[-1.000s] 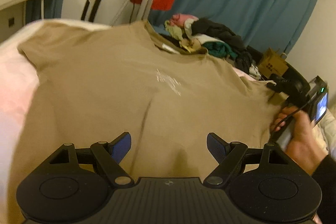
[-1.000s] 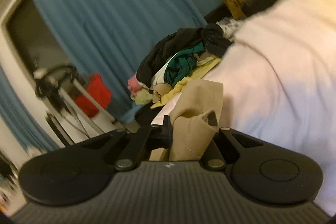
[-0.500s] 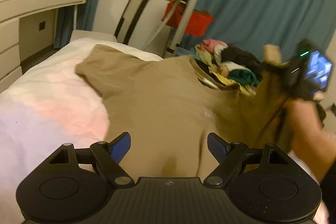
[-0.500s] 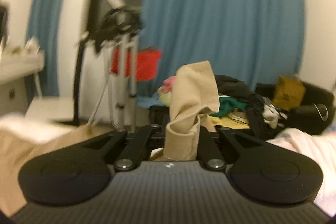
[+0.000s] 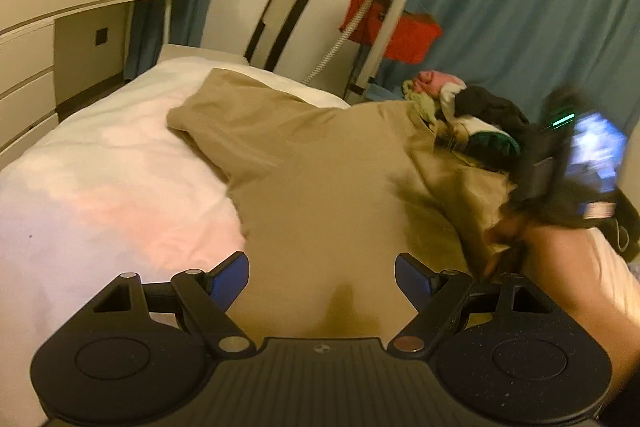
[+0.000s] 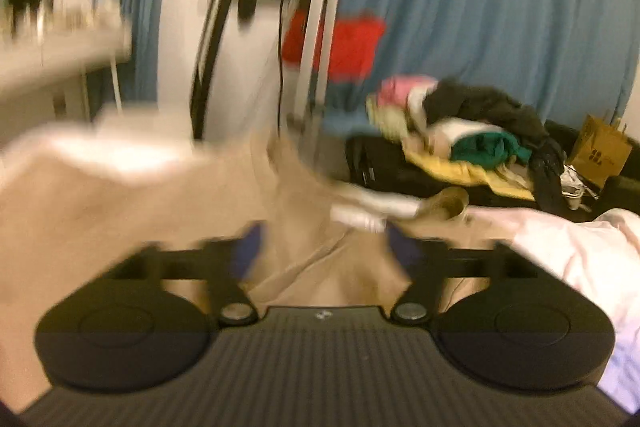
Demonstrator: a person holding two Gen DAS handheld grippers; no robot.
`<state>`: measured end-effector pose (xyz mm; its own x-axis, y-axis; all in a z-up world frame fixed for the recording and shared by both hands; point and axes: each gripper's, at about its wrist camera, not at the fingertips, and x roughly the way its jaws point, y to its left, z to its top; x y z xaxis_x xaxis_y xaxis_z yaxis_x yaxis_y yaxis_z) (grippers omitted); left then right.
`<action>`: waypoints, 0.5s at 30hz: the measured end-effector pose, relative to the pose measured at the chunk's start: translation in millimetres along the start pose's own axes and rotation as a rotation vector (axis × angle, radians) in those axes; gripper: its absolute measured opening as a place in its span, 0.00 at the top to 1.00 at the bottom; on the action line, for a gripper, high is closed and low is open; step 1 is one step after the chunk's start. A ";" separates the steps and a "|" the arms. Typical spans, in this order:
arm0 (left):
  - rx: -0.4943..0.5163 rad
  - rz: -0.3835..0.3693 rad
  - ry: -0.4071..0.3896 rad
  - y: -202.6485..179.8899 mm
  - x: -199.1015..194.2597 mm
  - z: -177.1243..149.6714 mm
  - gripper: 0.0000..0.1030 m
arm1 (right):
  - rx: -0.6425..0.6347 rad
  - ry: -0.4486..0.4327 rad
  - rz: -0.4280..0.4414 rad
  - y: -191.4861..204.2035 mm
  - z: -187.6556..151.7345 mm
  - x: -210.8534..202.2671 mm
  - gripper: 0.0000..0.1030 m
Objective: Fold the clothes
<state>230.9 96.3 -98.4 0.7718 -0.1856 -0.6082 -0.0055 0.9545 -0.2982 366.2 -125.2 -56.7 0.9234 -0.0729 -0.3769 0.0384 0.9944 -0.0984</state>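
Note:
A tan T-shirt [image 5: 320, 187] lies spread on the white bed [image 5: 100, 187], its right sleeve side folded over toward the middle. My left gripper [image 5: 322, 277] is open and empty, hovering over the shirt's lower part. My right gripper [image 6: 324, 247] is open in the blurred right wrist view, with the tan shirt [image 6: 312, 259] lying loose between and below its fingers. The right gripper also shows in the left wrist view [image 5: 560, 163], held by a hand at the shirt's right side.
A pile of mixed clothes [image 6: 460, 131] lies on a dark case beyond the bed. A white dresser [image 5: 60, 39] stands at the left. A stand with a red bag [image 5: 396, 27] and blue curtains [image 5: 520, 7] are behind. A brown paper bag [image 6: 600, 151] sits at right.
The right gripper carried the shirt's right sleeve up and over toward the middle, then opened and let it go. The left gripper stayed open, its view shifting left.

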 end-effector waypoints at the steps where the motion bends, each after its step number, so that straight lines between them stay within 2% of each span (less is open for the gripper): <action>1: 0.012 -0.002 0.005 -3.0 1.1 -1.3 0.20 | 0.034 -0.048 0.027 -5.3 5.5 -21.4 0.08; 5: 0.008 -0.011 0.027 -4.1 -4.4 -7.1 0.20 | 0.105 -0.107 0.080 -21.4 23.0 -95.3 0.08; 8: -0.002 -0.001 0.022 -3.4 -14.2 -10.5 0.20 | 0.153 -0.118 0.084 -39.2 20.6 -153.1 0.08; 12: 0.020 0.004 0.009 -10.0 -32.0 -18.5 0.20 | 0.240 -0.116 0.084 -73.0 -3.3 -227.5 0.08; 15: 0.072 -0.015 0.021 -23.6 -47.1 -30.4 0.20 | 0.310 -0.110 0.064 -94.3 -35.2 -282.1 0.08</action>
<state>175.4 75.4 -85.1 0.7579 -0.2040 -0.6196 0.0520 0.9657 -0.2544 88.6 -201.1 26.5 0.9628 -0.0180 -0.2697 0.0779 0.9739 0.2133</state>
